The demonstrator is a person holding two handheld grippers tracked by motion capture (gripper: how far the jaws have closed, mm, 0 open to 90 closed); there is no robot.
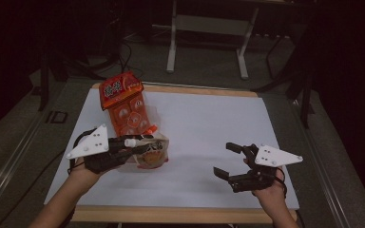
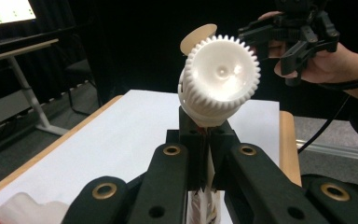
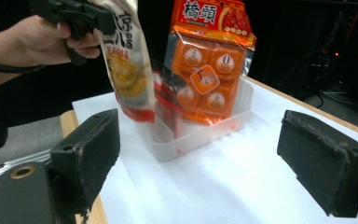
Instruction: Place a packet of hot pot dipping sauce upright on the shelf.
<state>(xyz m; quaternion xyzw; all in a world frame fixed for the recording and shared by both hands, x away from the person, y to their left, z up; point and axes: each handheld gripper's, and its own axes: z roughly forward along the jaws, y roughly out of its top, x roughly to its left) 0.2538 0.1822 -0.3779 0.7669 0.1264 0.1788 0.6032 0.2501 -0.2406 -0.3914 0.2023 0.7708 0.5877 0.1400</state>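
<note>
Here we clamp the left gripper [image 1: 135,148] on the pouch [image 1: 151,154] by its cap, hanging it over the tub [image 3: 200,133]; our right gripper [image 1: 228,160] gapes empty, ready to help

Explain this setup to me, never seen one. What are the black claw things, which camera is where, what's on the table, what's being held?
No robot here: a person holds a hand-operated gripper in each hand, each with two black jaws.

The high view looks down on the white table from above the person. The two other pictures come from cameras riding on each gripper, looking along its jaws.

On the table stands a clear plastic bin with an orange snack pack leaning in it.

The left gripper is shut on a spouted pouch just below its ribbed white cap, and holds it at the bin. The right gripper is open, with nothing between its jaws.
</note>
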